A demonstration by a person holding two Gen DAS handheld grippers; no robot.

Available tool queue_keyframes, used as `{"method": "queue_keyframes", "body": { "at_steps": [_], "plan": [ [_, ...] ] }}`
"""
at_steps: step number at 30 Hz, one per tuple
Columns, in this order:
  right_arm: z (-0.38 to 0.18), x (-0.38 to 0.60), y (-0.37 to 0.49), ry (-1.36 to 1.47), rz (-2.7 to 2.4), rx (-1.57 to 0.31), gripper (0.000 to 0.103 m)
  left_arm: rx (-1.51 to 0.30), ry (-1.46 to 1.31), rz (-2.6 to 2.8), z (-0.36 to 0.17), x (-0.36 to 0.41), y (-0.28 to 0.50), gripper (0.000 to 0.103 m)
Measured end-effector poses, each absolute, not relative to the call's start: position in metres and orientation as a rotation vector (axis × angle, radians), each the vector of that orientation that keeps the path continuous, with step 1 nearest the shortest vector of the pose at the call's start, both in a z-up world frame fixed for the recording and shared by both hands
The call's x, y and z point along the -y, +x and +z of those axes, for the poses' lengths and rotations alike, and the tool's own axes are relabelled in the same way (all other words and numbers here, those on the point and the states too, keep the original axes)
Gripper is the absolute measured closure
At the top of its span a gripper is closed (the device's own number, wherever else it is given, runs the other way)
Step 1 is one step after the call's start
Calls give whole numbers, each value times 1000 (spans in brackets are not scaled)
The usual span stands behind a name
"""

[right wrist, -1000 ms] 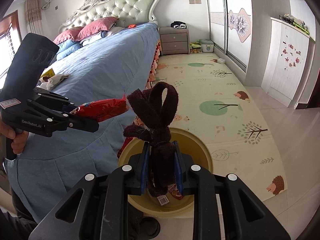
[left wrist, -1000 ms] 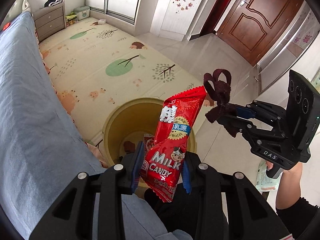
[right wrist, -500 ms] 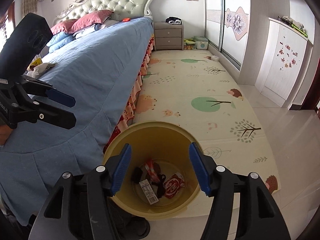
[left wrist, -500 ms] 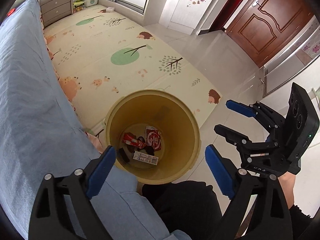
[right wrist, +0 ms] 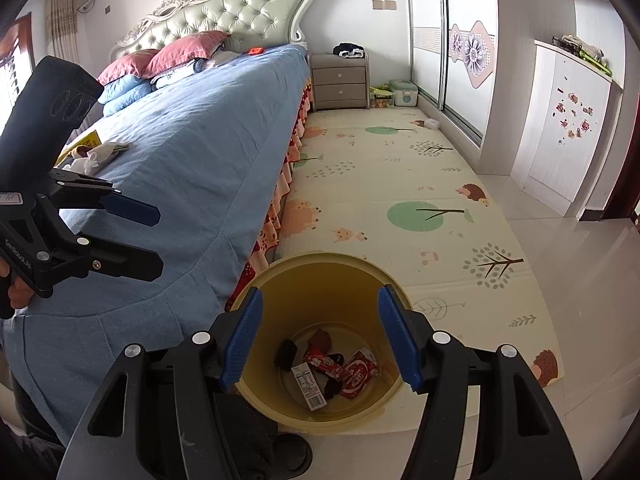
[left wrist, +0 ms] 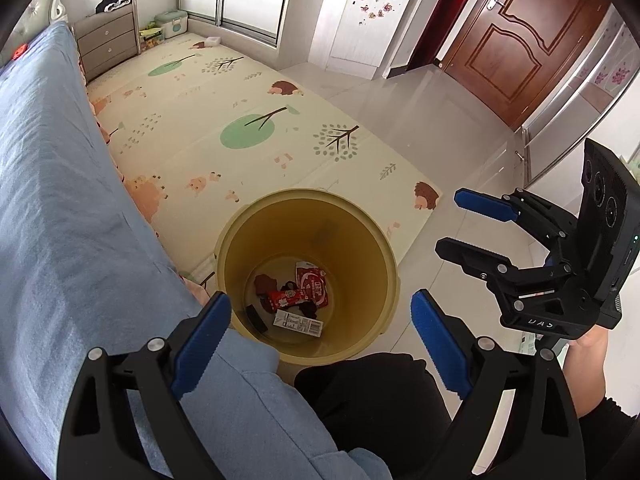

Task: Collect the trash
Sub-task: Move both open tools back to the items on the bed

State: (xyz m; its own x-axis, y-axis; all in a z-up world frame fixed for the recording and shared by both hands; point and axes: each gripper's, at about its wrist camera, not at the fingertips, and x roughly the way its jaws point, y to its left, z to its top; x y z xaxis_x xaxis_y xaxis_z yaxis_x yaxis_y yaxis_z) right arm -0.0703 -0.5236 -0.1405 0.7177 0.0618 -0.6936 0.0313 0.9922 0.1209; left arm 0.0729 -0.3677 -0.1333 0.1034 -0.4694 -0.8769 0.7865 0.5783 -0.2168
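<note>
A second ago each claw was clamped on a piece of trash. Now the left claw point(left wrist: 320, 334) and right claw point(right wrist: 320, 336) both hang over the yellow bin point(left wrist: 360, 332) with jaws apart and nothing between them. The red candy wrapper point(left wrist: 286, 298) lies at the bin's bottom among other wrappers; the dark strap point(left wrist: 308, 311) seems to sit beside it, though it is hard to make out. More trash point(right wrist: 94, 156) waits on the bed point(right wrist: 200, 152), likely next.

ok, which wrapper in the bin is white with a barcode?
The flat white wrapper lying nearest the camera on the yellow bin floor; the others are red.
</note>
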Motion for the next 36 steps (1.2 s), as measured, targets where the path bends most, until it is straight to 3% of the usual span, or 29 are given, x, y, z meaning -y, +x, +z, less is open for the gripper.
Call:
{"method": "queue_keyframes", "body": {
  "at_steps": [16,36],
  "plan": [
    [-91,460,-65,96,123,-675,44,-1009,300,-887,-97,291,53,12],
    [-55,322,-17,-2,349,-606,38,-886,148,-611,-64,122,72,7]
  ]
}}
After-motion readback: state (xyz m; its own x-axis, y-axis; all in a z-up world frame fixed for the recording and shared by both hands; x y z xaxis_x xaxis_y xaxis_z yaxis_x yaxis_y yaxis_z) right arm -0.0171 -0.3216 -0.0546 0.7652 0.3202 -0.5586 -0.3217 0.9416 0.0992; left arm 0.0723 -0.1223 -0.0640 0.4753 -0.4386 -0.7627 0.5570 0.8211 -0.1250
